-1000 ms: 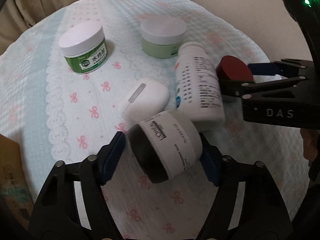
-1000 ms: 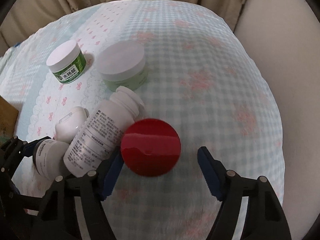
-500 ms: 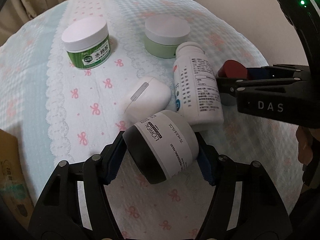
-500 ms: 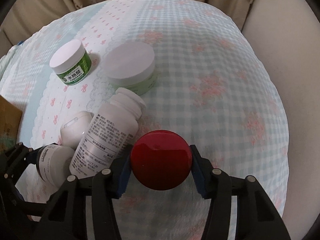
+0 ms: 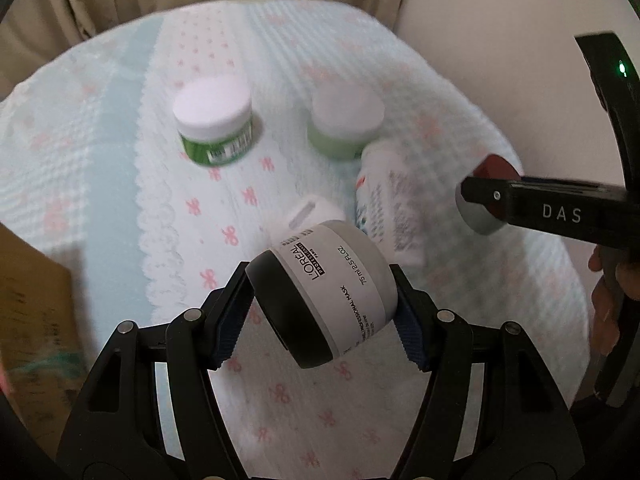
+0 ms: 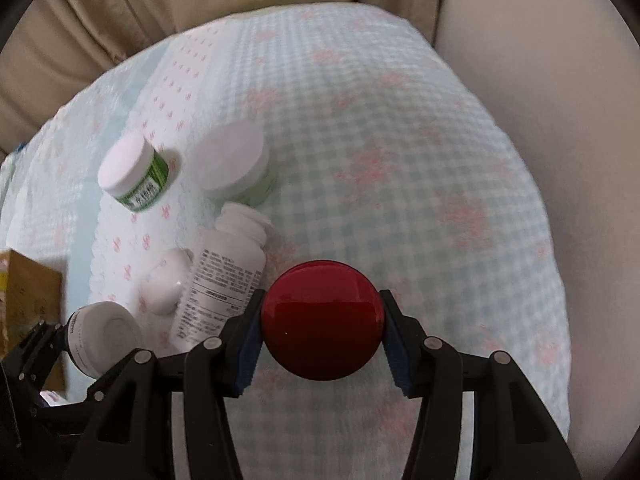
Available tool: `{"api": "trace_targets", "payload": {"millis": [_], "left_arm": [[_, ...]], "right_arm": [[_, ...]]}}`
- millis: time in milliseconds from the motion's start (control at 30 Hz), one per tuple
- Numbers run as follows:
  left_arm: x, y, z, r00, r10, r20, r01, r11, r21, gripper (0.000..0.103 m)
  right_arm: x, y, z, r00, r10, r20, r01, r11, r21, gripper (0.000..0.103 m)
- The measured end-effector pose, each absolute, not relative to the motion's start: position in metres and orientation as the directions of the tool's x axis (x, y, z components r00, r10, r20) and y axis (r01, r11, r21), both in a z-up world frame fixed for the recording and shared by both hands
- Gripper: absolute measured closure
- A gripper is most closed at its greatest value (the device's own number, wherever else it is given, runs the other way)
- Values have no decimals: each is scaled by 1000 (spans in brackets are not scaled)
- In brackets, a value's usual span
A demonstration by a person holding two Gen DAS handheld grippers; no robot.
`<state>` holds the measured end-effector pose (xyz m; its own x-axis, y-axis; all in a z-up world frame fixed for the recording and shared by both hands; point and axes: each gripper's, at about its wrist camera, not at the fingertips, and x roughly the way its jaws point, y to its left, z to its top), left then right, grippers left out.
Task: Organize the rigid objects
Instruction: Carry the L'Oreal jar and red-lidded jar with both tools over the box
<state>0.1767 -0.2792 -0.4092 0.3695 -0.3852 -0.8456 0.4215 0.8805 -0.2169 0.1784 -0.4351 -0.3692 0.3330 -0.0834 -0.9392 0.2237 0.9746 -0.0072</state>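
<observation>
Reference landmark: the white pill bottle point(image 5: 387, 208), lying on its side on the bow-print cloth point(image 5: 120, 184). At the far left edge of the cloth sits a cardboard box point(image 5: 32, 304), well apart from the bottle. Left of and beyond the bottle stands the green jar point(image 5: 215, 128) with a white lid, upright. Just beyond the bottle's cap end stands the pale green tub point(image 5: 345, 125), near or touching it; I cannot tell which. Against the bottle's left side lies the small white case point(image 5: 316, 212). My left claw point(image 5: 322, 300) is clamped on the grey jar point(image 5: 328, 292), which is tilted with its dark lid toward the camera. A second ago this jar rested on the cloth against the bottle and the case; it now sits higher in the frame and appears clear of the cloth. On the right side of the bottle, my right claw point(image 6: 320, 326) grips the red-lidded jar point(image 6: 320, 322). A second ago its pads stood open around that lid; they are now pressed against both sides, and the jar appears lifted. Judgement: both grasps are complete, so the pick step is done and the carry to a placement spot comes next. The bottle and case remain to be sorted.
</observation>
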Motion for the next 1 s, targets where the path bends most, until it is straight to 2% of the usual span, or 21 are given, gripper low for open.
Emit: {"api": "trace_targets", "payload": {"millis": [300, 467, 600, 767, 1000], "left_arm": [[155, -237, -295, 465, -411, -784, 353, 898, -261, 40], [133, -194, -222, 530, -400, -748, 290, 914, -284, 40], [118, -154, -179, 571, -374, -731, 250, 927, -280, 40], [102, -90, -139, 615, -323, -719, 182, 946, -270, 40], [99, -2, -131, 624, -296, -723, 133, 952, -275, 40]], "right_arm": [[160, -408, -255, 386, -112, -916, 231, 973, -22, 53], [143, -368, -189, 438, -105, -893, 135, 990, -50, 53], [130, -334, -152, 479, -48, -877, 59, 998, -23, 53], [125, -292, -131, 489, 32, -872, -8, 999, 33, 53], [127, -219, -128, 475, 97, -874, -31, 995, 94, 53]]}}
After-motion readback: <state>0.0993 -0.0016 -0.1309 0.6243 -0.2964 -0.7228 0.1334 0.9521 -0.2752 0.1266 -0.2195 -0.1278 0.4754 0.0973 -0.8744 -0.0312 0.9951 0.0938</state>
